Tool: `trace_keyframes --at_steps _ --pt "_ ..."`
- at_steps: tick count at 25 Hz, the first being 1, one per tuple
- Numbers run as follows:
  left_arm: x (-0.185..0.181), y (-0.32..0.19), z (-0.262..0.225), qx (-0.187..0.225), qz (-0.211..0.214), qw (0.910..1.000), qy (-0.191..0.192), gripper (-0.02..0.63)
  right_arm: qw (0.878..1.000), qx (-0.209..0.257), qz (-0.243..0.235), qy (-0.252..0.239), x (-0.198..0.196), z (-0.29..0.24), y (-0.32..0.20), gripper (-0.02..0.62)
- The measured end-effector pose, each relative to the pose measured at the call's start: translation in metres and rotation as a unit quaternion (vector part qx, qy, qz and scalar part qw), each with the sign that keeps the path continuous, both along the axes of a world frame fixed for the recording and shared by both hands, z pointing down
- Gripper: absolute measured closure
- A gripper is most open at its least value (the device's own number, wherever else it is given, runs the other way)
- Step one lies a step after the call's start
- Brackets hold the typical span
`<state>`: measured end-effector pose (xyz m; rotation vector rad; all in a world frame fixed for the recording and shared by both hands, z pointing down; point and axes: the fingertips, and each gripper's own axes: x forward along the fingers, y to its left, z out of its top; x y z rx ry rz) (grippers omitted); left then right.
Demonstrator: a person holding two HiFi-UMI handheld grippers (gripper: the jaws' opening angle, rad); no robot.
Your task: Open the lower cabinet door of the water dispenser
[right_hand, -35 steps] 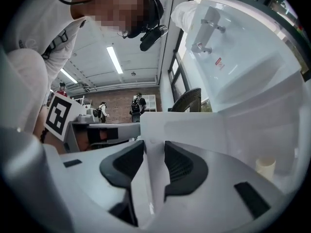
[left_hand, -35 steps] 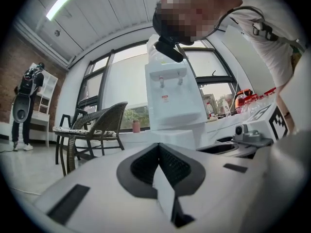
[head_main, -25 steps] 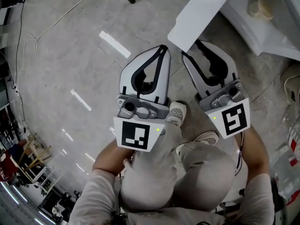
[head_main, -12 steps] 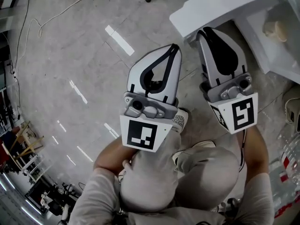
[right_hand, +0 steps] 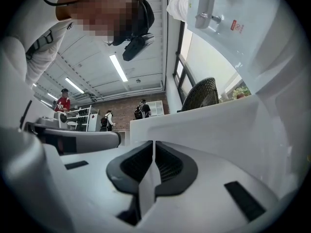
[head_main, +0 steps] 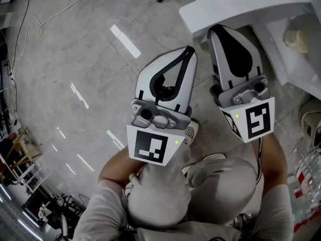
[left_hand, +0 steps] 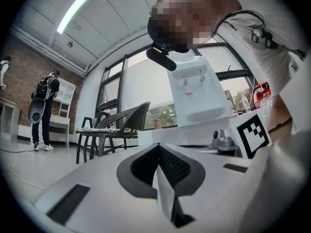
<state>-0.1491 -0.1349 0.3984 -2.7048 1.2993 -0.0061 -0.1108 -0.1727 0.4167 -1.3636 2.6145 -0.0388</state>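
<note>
Grey stone-look floor (head_main: 70, 49) on the left, nothing new there. The left gripper (head_main: 189, 50) has its jaws pressed together on nothing, same as a second ago. The right gripper (head_main: 215, 30) is the change: its jaws were spread wide back then. Now they're closing, nearly touching, with nothing between them, and the tips are right at the edge of the white flat lower cabinet door (head_main: 246, 4). That door stands swung open at the head view's top right, off the white water dispenser (left_hand: 197, 89).
</note>
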Motion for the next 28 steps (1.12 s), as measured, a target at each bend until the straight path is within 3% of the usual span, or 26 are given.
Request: trace_keyframes --at_steps 10,18,22,28 --pt "0.022 0.000 0.008 0.002 0.023 0.9997 0.005 0.604 1.000 -0.024 0.002 0.002 0.027 0.015 0.027 0.568" --pt "0.057 0.012 0.004 0.001 0.058 0.9983 0.006 0.604 0.996 -0.040 0.085 -0.002 0.087 0.006 0.057 0.568" --pt "0.072 0.020 -0.027 -0.001 0.067 0.9977 0.015 0.604 0.991 -0.047 0.127 -0.010 0.115 -0.030 0.077 0.568" --pt "0.103 0.044 -0.121 0.004 0.088 0.9958 0.024 0.604 0.980 -0.053 0.194 -0.010 0.160 -0.117 0.117 0.568"
